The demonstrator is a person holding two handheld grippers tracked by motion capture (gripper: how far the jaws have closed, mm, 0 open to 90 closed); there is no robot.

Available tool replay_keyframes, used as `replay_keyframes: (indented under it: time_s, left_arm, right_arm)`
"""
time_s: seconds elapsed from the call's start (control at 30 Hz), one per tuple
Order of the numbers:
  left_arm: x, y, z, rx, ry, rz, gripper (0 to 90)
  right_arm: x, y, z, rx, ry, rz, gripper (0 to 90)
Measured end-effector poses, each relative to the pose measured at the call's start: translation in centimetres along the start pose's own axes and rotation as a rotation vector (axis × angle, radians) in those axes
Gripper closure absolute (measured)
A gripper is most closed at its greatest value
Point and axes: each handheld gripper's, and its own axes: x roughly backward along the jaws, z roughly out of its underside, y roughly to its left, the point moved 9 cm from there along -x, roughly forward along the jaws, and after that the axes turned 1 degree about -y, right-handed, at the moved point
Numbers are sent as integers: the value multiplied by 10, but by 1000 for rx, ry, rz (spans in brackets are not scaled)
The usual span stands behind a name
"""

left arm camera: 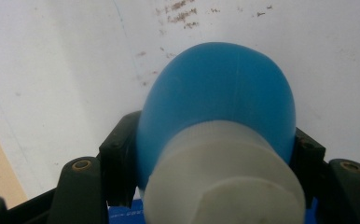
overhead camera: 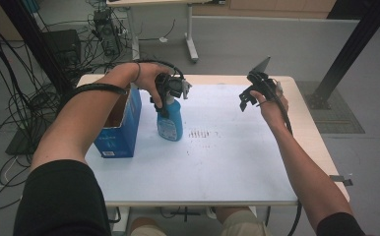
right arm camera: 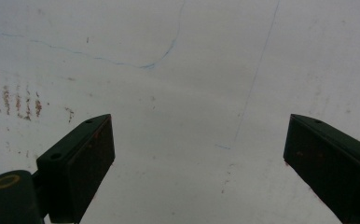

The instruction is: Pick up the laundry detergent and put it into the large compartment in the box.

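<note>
- Blue translucent plastic bottle with a white screw cap (overhead camera: pixel 170 120): it stands upright on the white sheet covering the table (overhead camera: pixel 227 157), at the left of the sheet and toward the far edge, just right of the open blue cardboard box (overhead camera: pixel 120 129). Its long axis runs vertical, cap uppermost.
- Same bottle in the left gripper view (left arm camera: pixel 215 98): you look down along that axis, the white cap (left arm camera: pixel 225 177) nearest the camera and the blue shoulder swelling below it.
- Left gripper (overhead camera: pixel 171 91): you hold it directly above the bottle, pointing down, with the jaws closed on the neck and shoulder from either side; black pads (left arm camera: pixel 117 158) press the blue wall. The grip looks secure enough for a straight lift, though the base still appears to rest on the sheet.
- Deciding relation: the bottle lies straight below your left gripper and in line with it, so any coming move is judged to start upward along the bottle's own axis.
- Right gripper (overhead camera: pixel 251 96): you hold it above the far right of the sheet, well apart from the bottle, jaws spread wide with nothing between them (right arm camera: pixel 197 158).
- Brown smudges (overhead camera: pixel 202 133): they mark the sheet between the two grippers, nearer the bottle.
</note>
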Motion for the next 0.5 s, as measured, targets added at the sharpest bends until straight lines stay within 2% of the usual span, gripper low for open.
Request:
replay_keyframes:
  time_s: [0.5]
  left_arm:
    - [0, 0, -1, 5, 4, 2, 359]
  right_arm:
    - [1, -1, 1, 2, -8, 1, 86]
